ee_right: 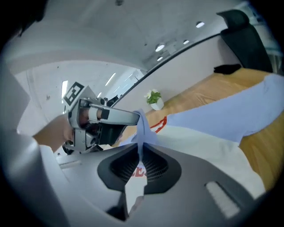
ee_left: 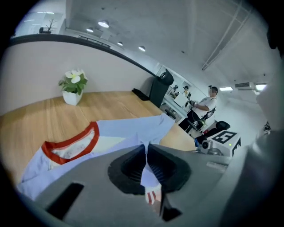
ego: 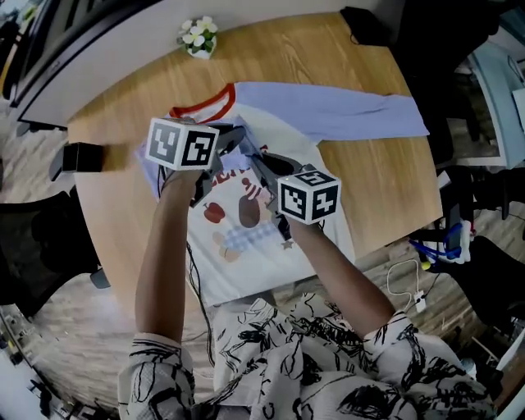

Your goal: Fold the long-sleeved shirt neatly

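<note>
A long-sleeved shirt [ego: 246, 238] lies face up on the round wooden table [ego: 369, 180], white with a printed front, a red collar [ego: 205, 105] and light blue sleeves. One sleeve [ego: 344, 111] stretches out flat to the right. The other sleeve is lifted over the chest between both grippers. My left gripper [ego: 236, 138] is shut on that blue sleeve [ee_left: 146, 133], whose striped cuff [ee_left: 153, 195] hangs behind the jaws. My right gripper [ego: 256, 162] is shut on the same sleeve [ee_right: 144, 128], a short way from the left gripper [ee_right: 133, 117].
A small potted flower [ego: 199, 37] stands at the table's far edge. A black box [ego: 82, 156] sits at the left rim and a dark object [ego: 369, 25] at the far right. Chairs and cables [ego: 410, 279] surround the table. A person [ee_left: 202, 106] stands far off.
</note>
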Demonstrator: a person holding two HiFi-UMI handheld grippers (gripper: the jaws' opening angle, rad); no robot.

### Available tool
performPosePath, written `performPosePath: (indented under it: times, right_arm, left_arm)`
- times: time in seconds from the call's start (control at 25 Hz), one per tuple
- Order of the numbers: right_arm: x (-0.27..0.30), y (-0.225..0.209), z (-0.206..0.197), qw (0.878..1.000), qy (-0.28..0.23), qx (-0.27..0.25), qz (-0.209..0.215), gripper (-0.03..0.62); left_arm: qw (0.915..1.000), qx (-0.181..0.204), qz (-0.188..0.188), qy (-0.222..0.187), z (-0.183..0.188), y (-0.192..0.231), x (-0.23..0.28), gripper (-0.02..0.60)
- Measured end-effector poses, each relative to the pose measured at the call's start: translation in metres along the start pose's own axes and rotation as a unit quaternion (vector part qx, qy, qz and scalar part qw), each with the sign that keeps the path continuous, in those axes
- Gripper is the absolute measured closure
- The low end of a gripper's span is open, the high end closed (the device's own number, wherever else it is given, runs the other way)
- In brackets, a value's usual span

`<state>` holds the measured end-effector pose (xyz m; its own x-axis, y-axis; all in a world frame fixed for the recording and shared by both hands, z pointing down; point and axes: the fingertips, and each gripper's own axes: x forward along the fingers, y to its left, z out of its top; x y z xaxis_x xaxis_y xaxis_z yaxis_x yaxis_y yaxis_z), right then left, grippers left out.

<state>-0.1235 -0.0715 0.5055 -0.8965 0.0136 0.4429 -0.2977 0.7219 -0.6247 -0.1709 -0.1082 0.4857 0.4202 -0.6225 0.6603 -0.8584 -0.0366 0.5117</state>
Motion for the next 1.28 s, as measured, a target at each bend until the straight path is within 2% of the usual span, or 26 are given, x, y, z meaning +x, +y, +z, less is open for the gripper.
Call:
performPosePath:
  times: [0.08, 0.28, 0.4, 0.56, 0.64, 0.72, 0.8, 0.84, 0.88, 0.92, 0.96, 1.0, 1.04, 1.08, 1.12, 1.16, 1.2, 1.28]
  right_arm:
    - [-0.012, -0.027, 0.005, 0.999, -0.003, 0.045, 0.009, 0.563]
    - [-0.025, -0.095, -0.01, 0.994, 0.019, 0.106, -0.001, 0.557]
    - [-0.025, -0.124, -0.016, 0.989, 0.027, 0.143, -0.004, 0.553]
    - [-0.024, -0.142, -0.019, 0.987, 0.033, 0.159, 0.001, 0.546]
    - [-0.029, -0.142, -0.017, 0.986, 0.033, 0.162, 0.006, 0.509]
    - [-0.039, -0.14, -0.015, 0.988, 0.039, 0.153, 0.004, 0.45]
    - [-0.055, -0.142, -0.012, 0.989, 0.038, 0.142, -0.003, 0.422]
    - [-0.063, -0.142, -0.011, 0.99, 0.036, 0.136, -0.005, 0.413]
    - [-0.071, -0.142, -0.009, 0.991, 0.032, 0.129, -0.004, 0.41]
    - [-0.079, -0.141, -0.008, 0.992, 0.029, 0.121, -0.002, 0.402]
    - [-0.086, -0.141, -0.008, 0.993, 0.026, 0.111, -0.001, 0.402]
    - [-0.092, -0.142, -0.006, 0.995, 0.023, 0.1, -0.001, 0.401]
    - [-0.098, -0.143, -0.004, 0.996, 0.019, 0.087, -0.003, 0.401]
    - [-0.103, -0.145, -0.001, 0.997, 0.015, 0.074, -0.006, 0.399]
    - [-0.108, -0.147, 0.003, 0.998, 0.009, 0.06, -0.009, 0.398]
    - [-0.112, -0.147, 0.009, 0.999, 0.004, 0.044, -0.011, 0.398]
    - [-0.115, -0.147, 0.014, 1.0, -0.001, 0.025, -0.013, 0.398]
    - [-0.12, -0.145, 0.026, 1.0, -0.011, -0.02, -0.019, 0.398]
  left_arm:
    - [0.9996, 0.0, 0.004, 0.028, 0.007, -0.006, 0.028, 0.566]
    - [0.9958, -0.011, 0.035, 0.083, 0.008, -0.01, 0.097, 0.565]
    - [0.9932, -0.023, 0.051, 0.102, 0.006, -0.007, 0.132, 0.565]
    - [0.9903, -0.042, 0.06, 0.118, 0.001, 0.0, 0.163, 0.565]
    - [0.99, -0.049, 0.058, 0.119, 0.0, 0.001, 0.172, 0.565]
    - [0.9915, -0.072, 0.034, 0.103, 0.004, -0.006, 0.181, 0.555]
    - [0.9919, -0.109, -0.03, 0.058, 0.02, -0.023, 0.186, 0.492]
    - [0.9882, -0.131, -0.077, 0.02, 0.034, -0.035, 0.183, 0.449]
    - [0.9811, -0.15, -0.12, -0.026, 0.05, -0.046, 0.175, 0.44]
    - [0.974, -0.159, -0.145, -0.069, 0.064, -0.053, 0.164, 0.423]
    - [0.9721, -0.156, -0.145, -0.098, 0.071, -0.052, 0.151, 0.412]
    - [0.9777, -0.138, -0.117, -0.106, 0.07, -0.046, 0.141, 0.411]
    - [0.9874, -0.109, -0.07, -0.091, 0.059, -0.036, 0.133, 0.411]
    - [0.9954, -0.074, -0.017, -0.059, 0.042, -0.026, 0.129, 0.413]
    - [0.9985, -0.042, 0.028, -0.019, 0.021, -0.019, 0.128, 0.429]
    - [0.9981, -0.02, 0.055, 0.018, 0.0, -0.018, 0.128, 0.432]
    - [0.9967, -0.01, 0.067, 0.046, -0.018, -0.021, 0.131, 0.428]
    - [0.9942, -0.011, 0.079, 0.072, -0.04, -0.027, 0.142, 0.414]
